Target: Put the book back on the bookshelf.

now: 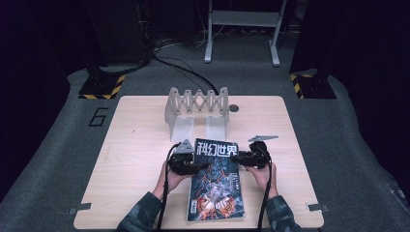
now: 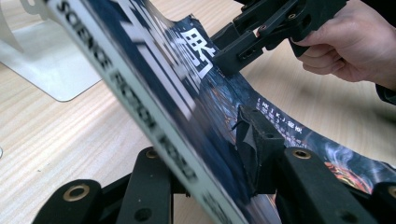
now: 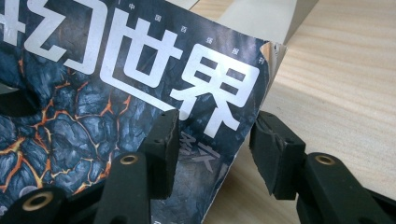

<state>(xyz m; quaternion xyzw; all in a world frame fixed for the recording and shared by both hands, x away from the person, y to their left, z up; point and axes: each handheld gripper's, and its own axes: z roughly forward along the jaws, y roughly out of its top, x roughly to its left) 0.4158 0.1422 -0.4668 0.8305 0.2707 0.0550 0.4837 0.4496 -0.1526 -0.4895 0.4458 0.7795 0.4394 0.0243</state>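
Left tongs point(image 1: 202, 166): clamped on the spine edge of a magazine point(image 1: 216, 180). In the left gripper view one black jaw sits under the spine and the other presses its pad on the front cover.

Right tongs point(image 1: 234, 158): jaws apart, straddling the magazine's outer edge near its top right corner. In the right gripper view one jaw lies against the cover and the other stands clear of the paper, a gap showing between pad and page edge. No grip visible.

Hands: the person's left hand point(image 1: 175, 177) and right hand point(image 1: 263, 175) come in from the near edge of the worktop, one either side of the magazine, sleeves in a mottled green pattern.

Magazine, look: glossy cover, dark blue-black, showing cracked rock with glowing orange seams. Large white Chinese characters run across the top. The white spine carries black capitals reading SCIENCE FICTION WORLD. The top right corner is slightly curled and worn.

Magazine, place: near middle of the worktop point(image 1: 135, 159), between the two hands. Its spine side is lifted off the wood and the cover bows; the lower end lies toward the person.

Behind it: a silvery metal rack point(image 1: 196, 112) with zigzag dividers stands toward the far edge of the worktop, apart from the magazine.

Worktop: pale wood, rounded corners, on grey carpet.
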